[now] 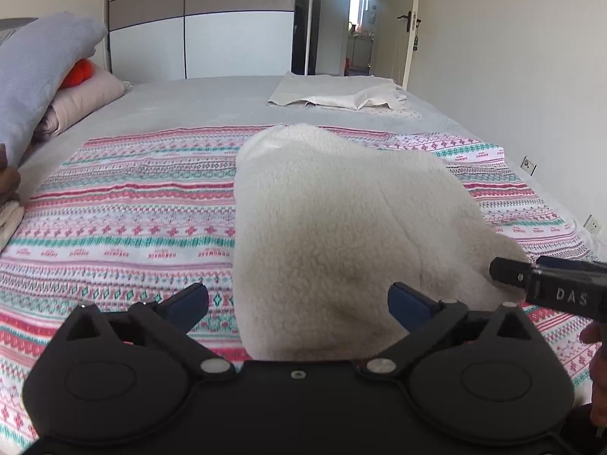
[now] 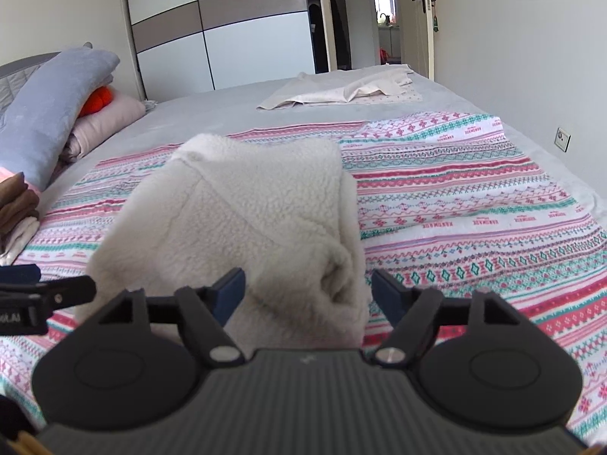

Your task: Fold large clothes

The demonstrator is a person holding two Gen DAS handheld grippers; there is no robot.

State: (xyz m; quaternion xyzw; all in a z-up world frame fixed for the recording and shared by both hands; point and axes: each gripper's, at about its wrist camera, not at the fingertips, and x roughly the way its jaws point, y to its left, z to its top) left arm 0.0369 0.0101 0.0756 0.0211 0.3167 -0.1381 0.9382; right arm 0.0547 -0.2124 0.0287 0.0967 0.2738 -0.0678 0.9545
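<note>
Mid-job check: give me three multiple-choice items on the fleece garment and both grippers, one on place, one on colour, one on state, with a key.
1. Where does the cream fleece garment lie?
A. on the patterned striped sheet
B. on the grey pillow
C. on the floor

2. What colour are the pads on the gripper fingers?
A. red
B. blue
C. yellow

3. How do the jaws of the left gripper and the right gripper stand?
A. both shut on the fleece
B. left shut, right open
C. both open

Key:
1 A: the folded bundle rests on the pink and teal patterned sheet, well away from the grey pillow.
2 B: blue pads line the black fingers in both wrist views.
3 C: each pair is spread wide either side of the garment's near edge, gripping nothing.
</note>
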